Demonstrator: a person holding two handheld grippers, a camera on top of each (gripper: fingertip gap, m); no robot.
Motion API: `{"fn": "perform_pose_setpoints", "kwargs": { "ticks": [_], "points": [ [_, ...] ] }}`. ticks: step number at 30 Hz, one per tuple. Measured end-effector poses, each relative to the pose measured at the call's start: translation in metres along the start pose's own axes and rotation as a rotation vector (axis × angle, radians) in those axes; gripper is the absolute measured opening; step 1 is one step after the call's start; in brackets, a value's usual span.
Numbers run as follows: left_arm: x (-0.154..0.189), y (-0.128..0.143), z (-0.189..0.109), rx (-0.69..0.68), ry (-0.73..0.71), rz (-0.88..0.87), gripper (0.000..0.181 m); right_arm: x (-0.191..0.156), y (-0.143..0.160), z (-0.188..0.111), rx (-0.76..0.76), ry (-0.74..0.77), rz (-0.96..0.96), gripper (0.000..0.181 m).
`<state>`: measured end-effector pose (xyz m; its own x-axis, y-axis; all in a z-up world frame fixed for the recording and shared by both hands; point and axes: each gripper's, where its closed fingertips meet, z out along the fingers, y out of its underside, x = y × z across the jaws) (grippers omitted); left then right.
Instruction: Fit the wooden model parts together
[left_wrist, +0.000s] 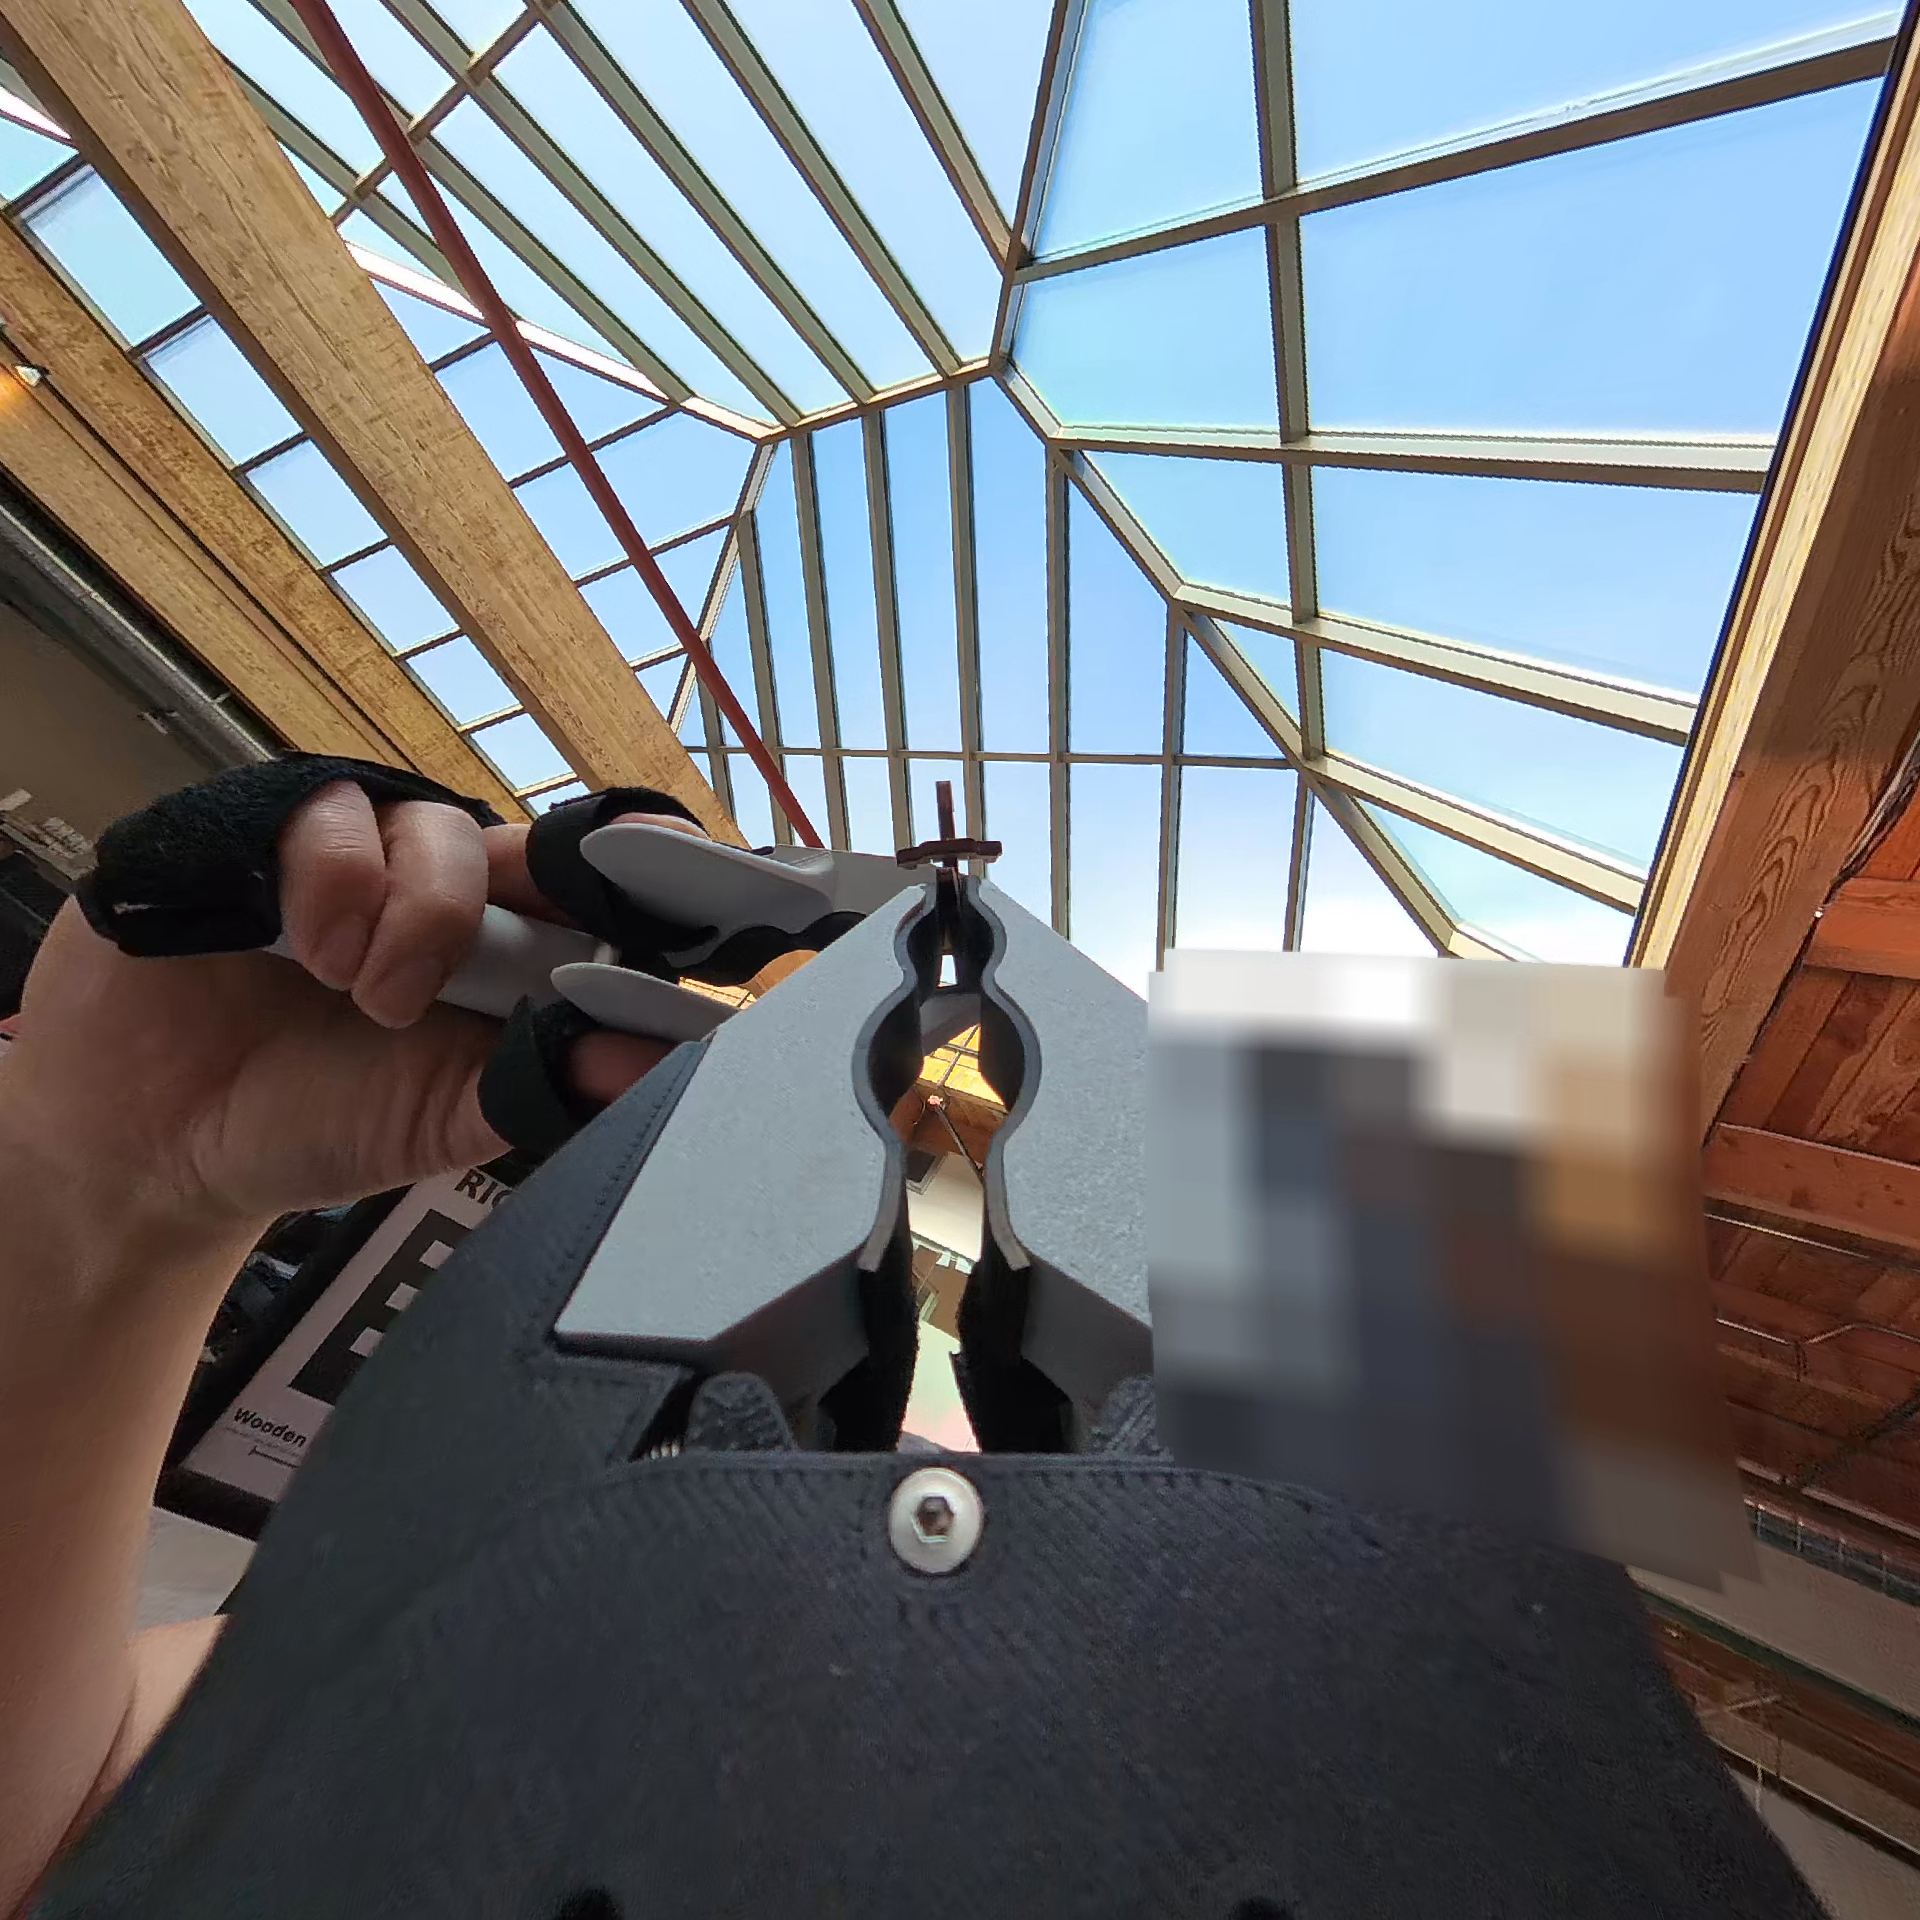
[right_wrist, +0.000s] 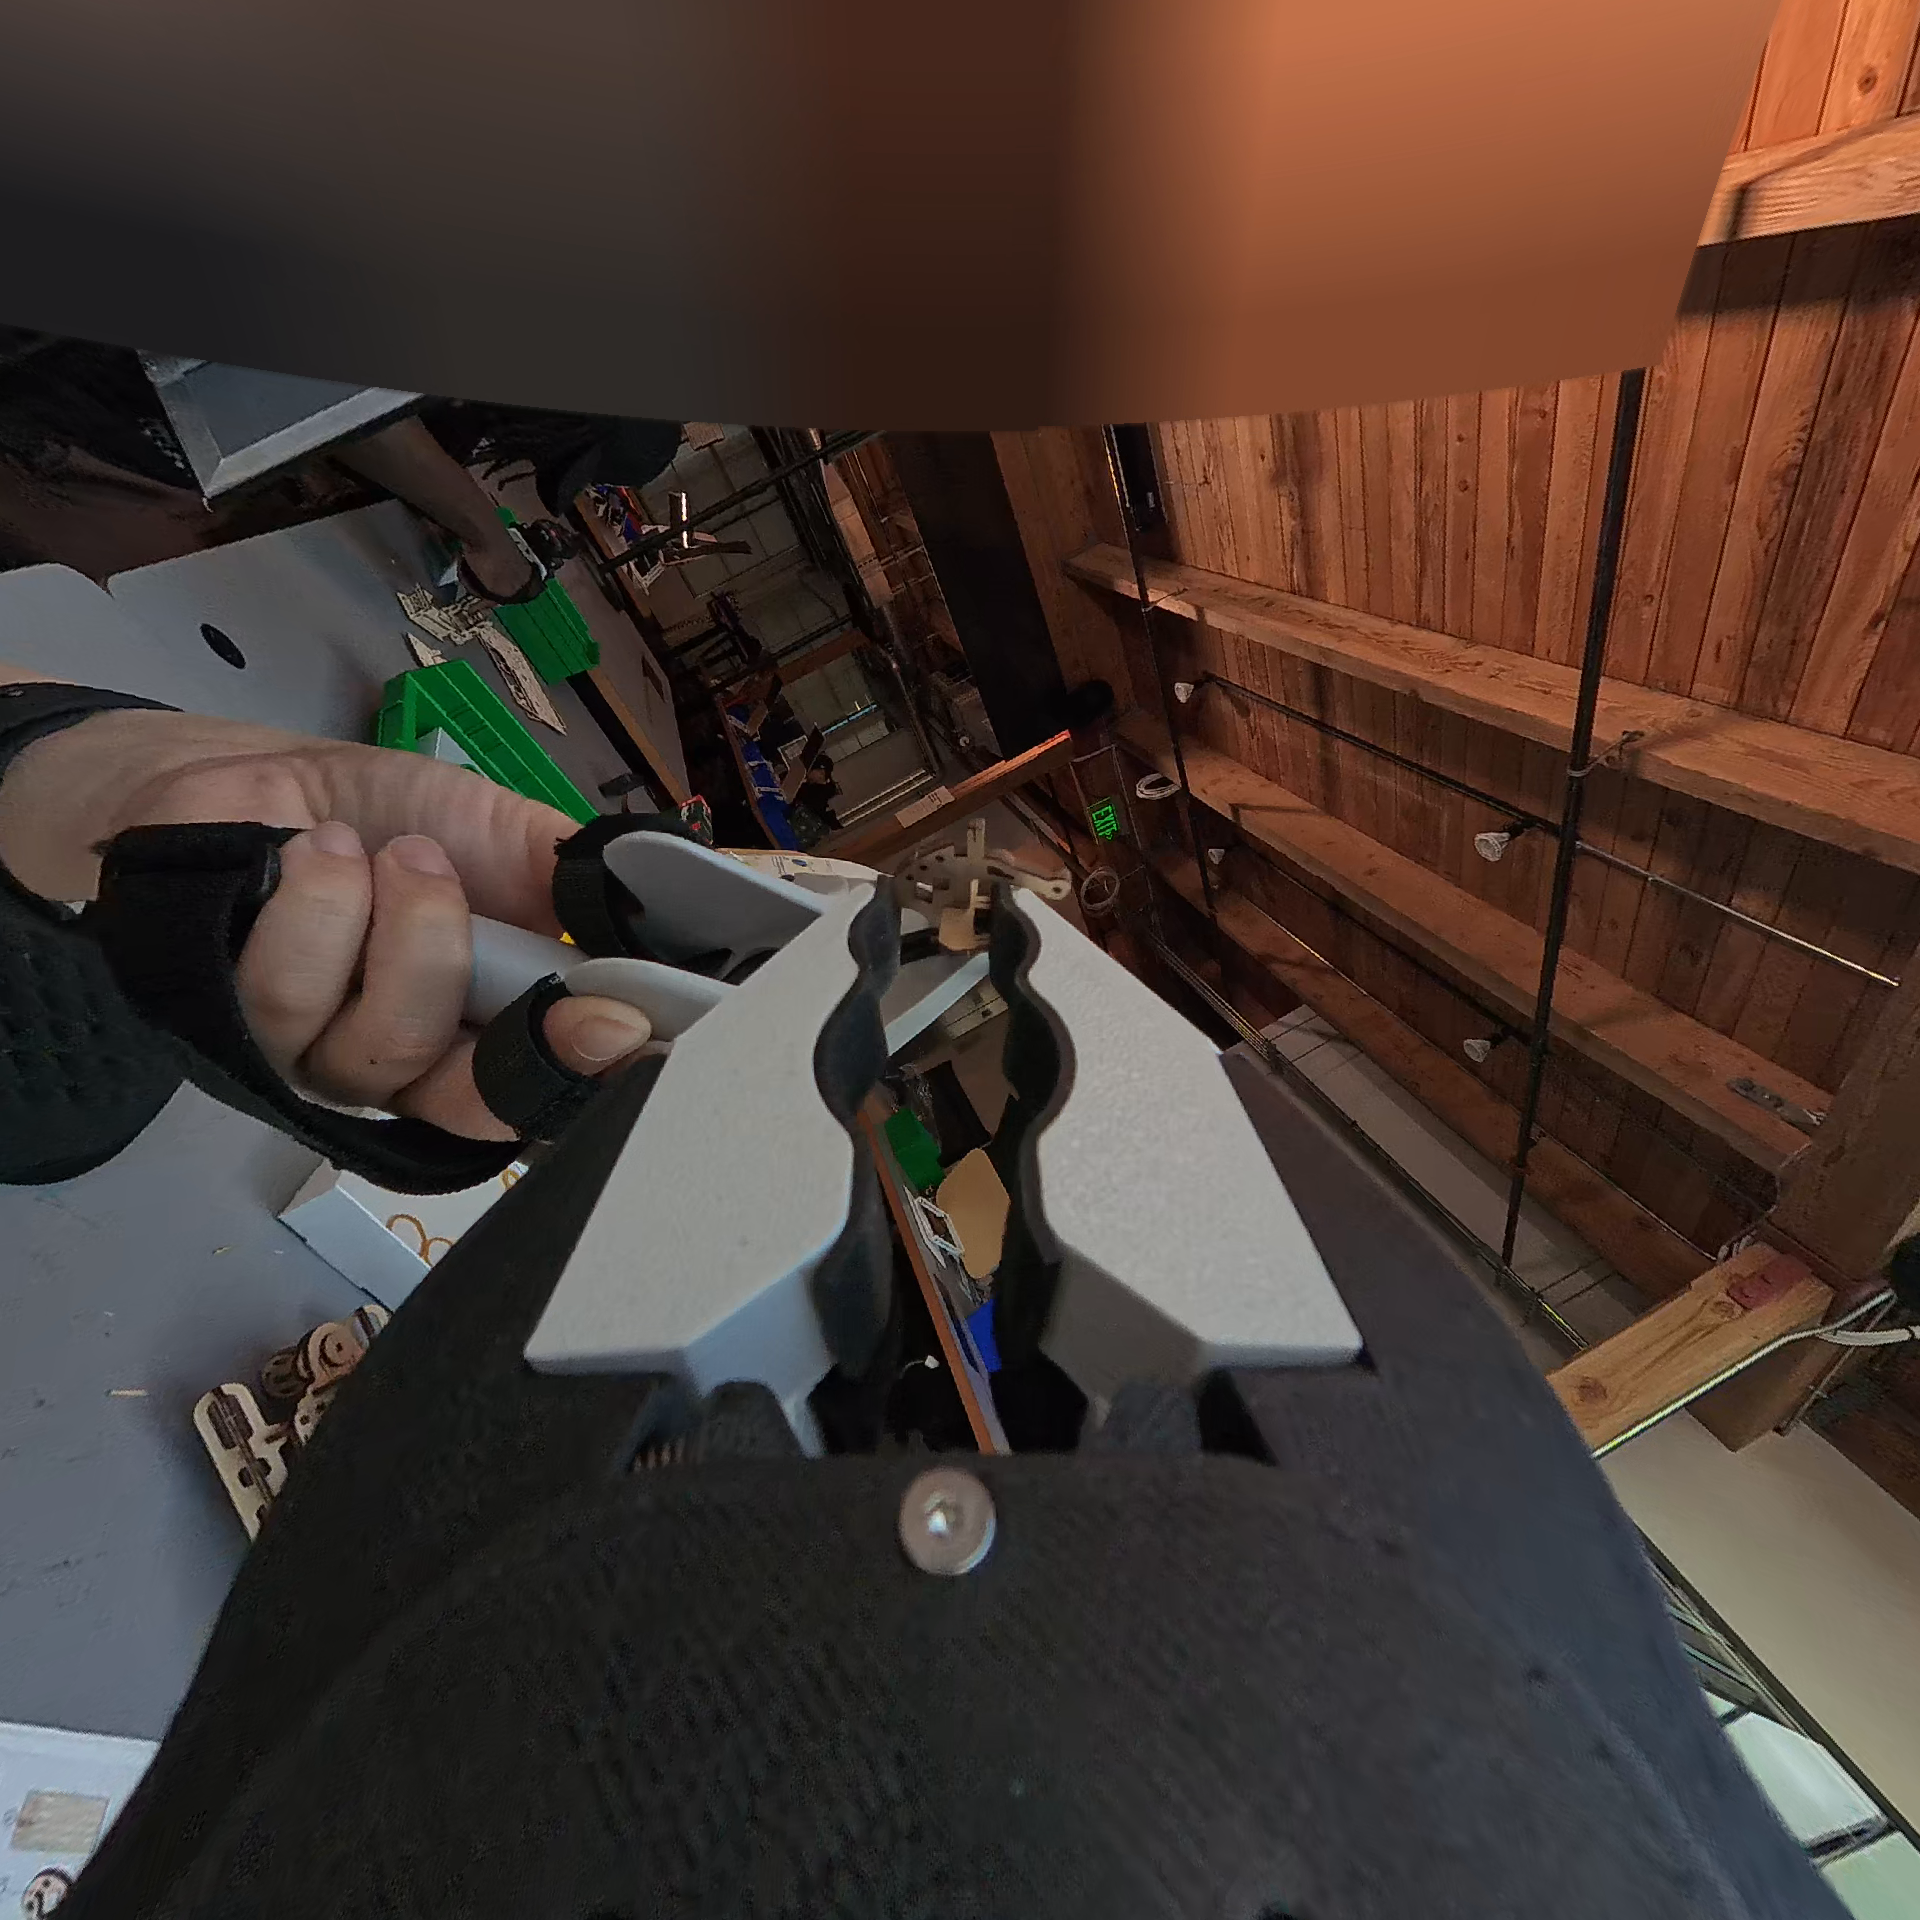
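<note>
In the left wrist view my left gripper (left_wrist: 948, 891) points up at the skylight. It is shut on a small thin wooden part (left_wrist: 945, 844), which shows as a dark cross-shaped silhouette above the tips. The right gripper (left_wrist: 831, 878) comes in from the left, held by a hand (left_wrist: 312, 935), and its tips meet the same part. In the right wrist view my right gripper (right_wrist: 943, 909) is shut on a pale wooden model assembly (right_wrist: 961, 878) with a perforated disc and thin arms. The left gripper (right_wrist: 821, 894), in a hand (right_wrist: 343, 935), touches the assembly from the left.
A grey table (right_wrist: 125, 1351) lies at the left with green bins (right_wrist: 468, 717), a white box (right_wrist: 353, 1226) and loose wooden parts (right_wrist: 301, 1382). A wooden plank wall with shelves (right_wrist: 1455, 675) fills the right. Wooden beams (left_wrist: 343, 343) cross the skylight. The grippers are tip to tip, or close to it.
</note>
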<state>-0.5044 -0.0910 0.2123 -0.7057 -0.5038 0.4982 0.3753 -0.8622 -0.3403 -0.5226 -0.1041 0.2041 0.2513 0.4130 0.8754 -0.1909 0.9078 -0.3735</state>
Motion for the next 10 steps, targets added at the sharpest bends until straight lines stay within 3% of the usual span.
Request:
{"fn": "perform_pose_setpoints", "kwargs": {
  "ticks": [10],
  "points": [
    [0.0066,0.0052,0.0026,-0.062,0.013,0.079,0.0,-0.0006,-0.0081,0.0016,0.045,0.027,-0.051,0.018]
  ]
}}
